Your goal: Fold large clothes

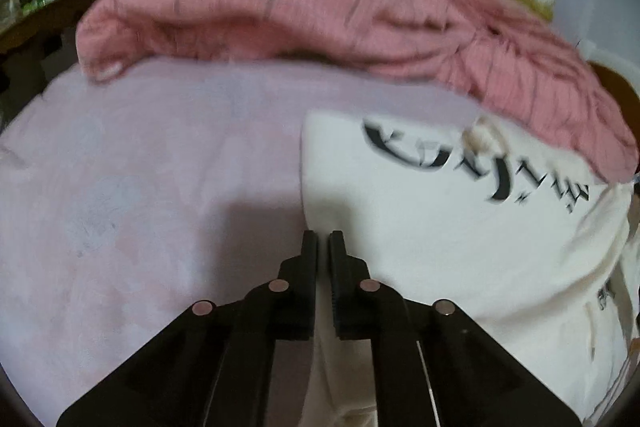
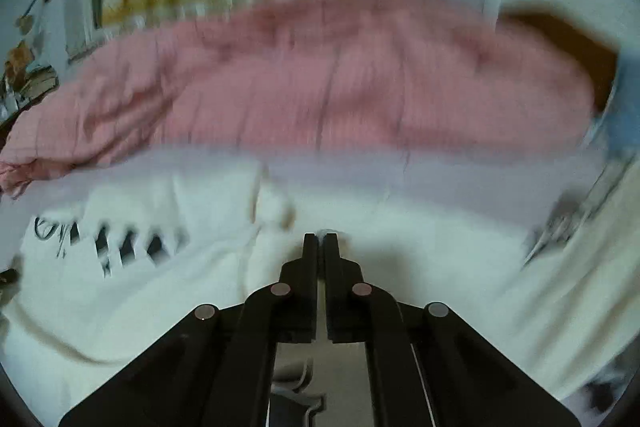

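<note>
**Both grippers pinched at the white garment, fold barely begun**

The white top (image 1: 460,219), printed with black lettering, lies on a pale pink bed sheet (image 1: 140,187). In the left wrist view it fills the area from 1 to 5 o'clock, with its left edge running down toward the left gripper (image 1: 323,239). The jaws there are clenched, with only a thin slit between them, right at that edge. Whether a thin layer of cloth is caught in them cannot be told from the picture.

In the right wrist view the same top (image 2: 200,267) spreads from 9 o'clock across the lower middle, lettering at 9 o'clock. The right gripper (image 2: 320,241) has its jaws drawn together at a small raised fold of white fabric at the tips. It looks like a pinch on the cloth, though blur makes this uncertain.

A rumpled pink blanket (image 1: 300,7) lies across the far side of the bed, at 12 o'clock in both views, its lower edge lapping over the top at about 2 o'clock in the left view.

As to progress, the top seems mostly spread out, printed side up, with no finished fold visible. The likely stage is the first grasp of an edge. Lifting, folding over, and squaring the garment all appear to remain.
</note>
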`<state>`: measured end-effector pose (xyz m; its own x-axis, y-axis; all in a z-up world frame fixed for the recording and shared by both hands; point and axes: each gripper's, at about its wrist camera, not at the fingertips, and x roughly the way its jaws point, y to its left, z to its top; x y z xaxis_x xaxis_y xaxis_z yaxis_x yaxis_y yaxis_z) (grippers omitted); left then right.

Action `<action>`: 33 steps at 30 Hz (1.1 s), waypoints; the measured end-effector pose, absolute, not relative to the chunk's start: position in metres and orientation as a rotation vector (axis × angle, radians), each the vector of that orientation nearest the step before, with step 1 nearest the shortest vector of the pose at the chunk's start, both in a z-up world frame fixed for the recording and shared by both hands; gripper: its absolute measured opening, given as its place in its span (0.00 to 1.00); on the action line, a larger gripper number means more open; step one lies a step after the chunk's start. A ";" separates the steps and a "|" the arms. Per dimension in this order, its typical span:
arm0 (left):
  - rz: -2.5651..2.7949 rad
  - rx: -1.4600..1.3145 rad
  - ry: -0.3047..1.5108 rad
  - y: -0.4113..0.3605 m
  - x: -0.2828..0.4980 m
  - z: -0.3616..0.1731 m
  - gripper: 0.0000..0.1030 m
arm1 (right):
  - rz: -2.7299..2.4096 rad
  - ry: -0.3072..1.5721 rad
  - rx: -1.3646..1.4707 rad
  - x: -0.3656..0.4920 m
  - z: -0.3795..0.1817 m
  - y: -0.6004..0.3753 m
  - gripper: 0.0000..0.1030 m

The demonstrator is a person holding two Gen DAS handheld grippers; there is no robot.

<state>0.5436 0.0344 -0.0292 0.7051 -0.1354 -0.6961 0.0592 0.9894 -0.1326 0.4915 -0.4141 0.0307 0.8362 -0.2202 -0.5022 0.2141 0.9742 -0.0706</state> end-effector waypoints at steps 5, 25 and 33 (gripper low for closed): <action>-0.047 -0.010 0.834 0.021 0.550 -0.042 0.05 | -0.227 0.447 -0.086 0.493 0.057 -0.399 0.03; -0.084 0.058 0.649 0.018 0.530 -0.008 0.10 | -0.353 0.723 0.069 0.451 0.034 -0.491 0.55; -0.107 0.006 0.513 0.032 0.505 0.050 0.19 | -0.426 0.616 0.112 0.369 0.130 -0.552 0.69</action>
